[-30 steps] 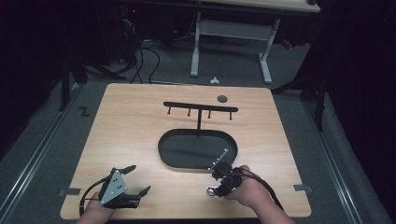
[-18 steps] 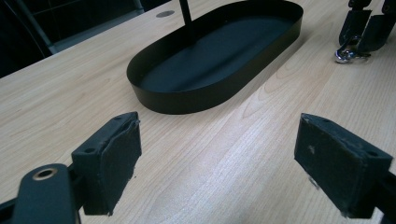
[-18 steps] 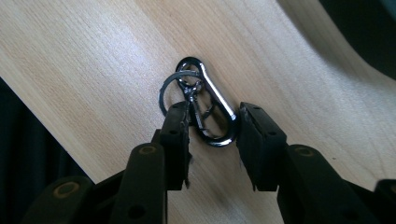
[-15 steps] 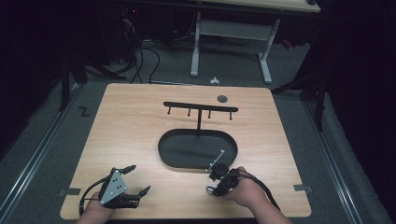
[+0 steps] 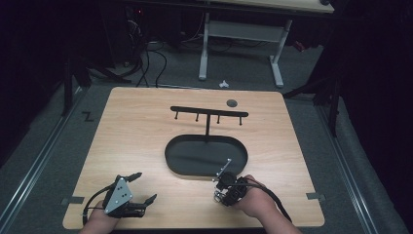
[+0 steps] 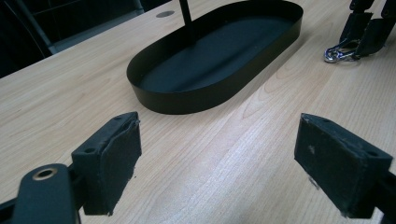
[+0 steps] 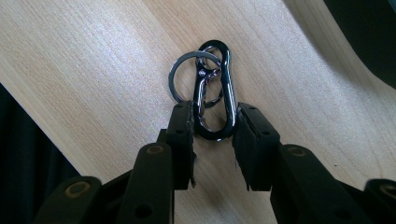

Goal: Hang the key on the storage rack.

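At the near edge of the wooden table (image 5: 146, 131), the left gripper (image 5: 145, 187) is held low over the wood with its jaws spread wide and nothing between them; in the left gripper view the two black pads (image 6: 112, 161) are seen well apart, with bare tabletop in the gap. Also near the front edge, to the right, the right gripper (image 7: 214, 130) is pointed down at the table; its jaws have just been closing, and a dark carabiner (image 7: 215, 93) with a silver key ring (image 7: 180, 77) attached is now clamped between them, both pads being pressed against the clip's lower end, which lies on the wood just in front of the tray's near right rim. In the left gripper view the same metal clip (image 6: 338, 52) is seen under the tips of that other gripper. Farther back, a black oval tray (image 5: 170, 158) is set at the middle of the table, and from its far side a thin post is raised, bearing a black crossbar with hooks (image 5: 209, 112); beyond that, a small round grey disc (image 5: 232, 103) is let into the tabletop near the far edge.
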A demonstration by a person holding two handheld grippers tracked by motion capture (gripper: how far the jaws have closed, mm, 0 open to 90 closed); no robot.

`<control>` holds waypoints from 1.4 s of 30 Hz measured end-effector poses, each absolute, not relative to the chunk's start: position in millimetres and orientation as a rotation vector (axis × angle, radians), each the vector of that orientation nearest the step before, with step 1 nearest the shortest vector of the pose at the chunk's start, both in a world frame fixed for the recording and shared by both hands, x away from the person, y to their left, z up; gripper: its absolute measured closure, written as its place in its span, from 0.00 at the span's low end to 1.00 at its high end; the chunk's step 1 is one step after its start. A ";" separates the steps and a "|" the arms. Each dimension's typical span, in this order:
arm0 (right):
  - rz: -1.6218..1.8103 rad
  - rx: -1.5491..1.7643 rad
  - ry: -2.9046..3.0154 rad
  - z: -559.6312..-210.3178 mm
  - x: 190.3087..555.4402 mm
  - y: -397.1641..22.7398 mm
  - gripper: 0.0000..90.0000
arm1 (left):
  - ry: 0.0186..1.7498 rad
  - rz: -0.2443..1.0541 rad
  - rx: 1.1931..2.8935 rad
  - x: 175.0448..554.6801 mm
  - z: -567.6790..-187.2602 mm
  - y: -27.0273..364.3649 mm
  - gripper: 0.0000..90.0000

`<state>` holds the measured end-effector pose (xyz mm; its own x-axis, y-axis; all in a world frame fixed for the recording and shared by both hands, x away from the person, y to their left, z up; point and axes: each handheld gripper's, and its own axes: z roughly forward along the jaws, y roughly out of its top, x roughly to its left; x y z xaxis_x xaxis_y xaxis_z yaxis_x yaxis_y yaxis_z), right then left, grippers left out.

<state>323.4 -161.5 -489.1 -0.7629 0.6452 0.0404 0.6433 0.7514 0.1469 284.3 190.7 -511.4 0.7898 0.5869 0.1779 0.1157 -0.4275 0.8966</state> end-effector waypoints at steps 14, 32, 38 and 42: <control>0.250 1.063 2.925 -489.2 321.3 -160.5 0.78 | 0.529 0.584 1.968 284.2 -511.5 190.5 0.17; 0.250 1.080 2.902 -486.2 320.3 -163.7 0.79 | 0.529 0.586 1.967 284.2 -511.5 190.6 0.17; 0.272 1.086 2.889 -479.0 321.5 -166.4 0.94 | 0.530 0.584 1.967 284.3 -511.5 190.6 0.17; 0.284 1.086 2.912 -483.7 320.1 -165.9 0.94 | 0.530 0.583 1.965 284.0 -511.6 190.2 0.17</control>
